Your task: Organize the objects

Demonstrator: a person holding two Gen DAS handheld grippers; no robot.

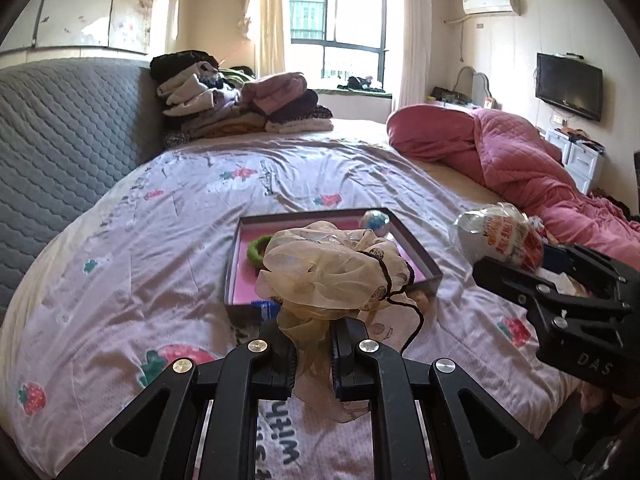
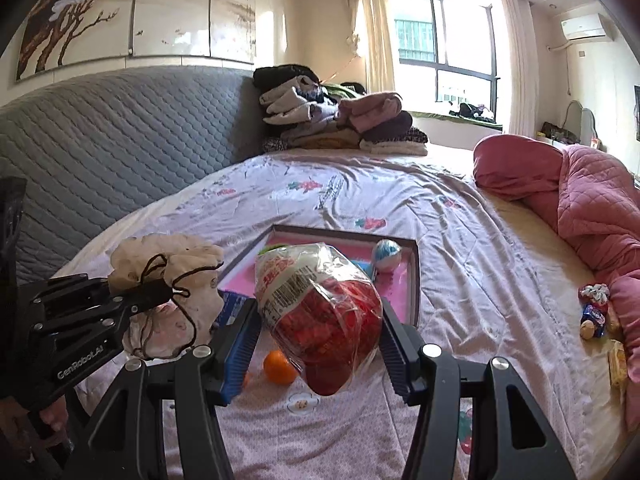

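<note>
- The left gripper (image 1: 312, 344) fingers pinch the cream scarf (image 1: 332, 264) tight; carry it over the tray (image 1: 424, 264), watching its loose cord.
- The right gripper (image 2: 316, 340) fingers, half open, clamp the snack bag (image 2: 320, 300); it probably goes beside the ball (image 2: 386, 255).

Right gripper (image 1: 516, 276) body, seen from the left wrist view: white letters "DAS". Left gripper (image 2: 160, 292) body, seen from the right wrist view: "GenRobot.AI". Bedsheet (image 1: 280, 440): dark printed letters, upside down, not reliably legible. Snack bag (image 2: 320, 300): printed label and red characters, too small to read.
</note>
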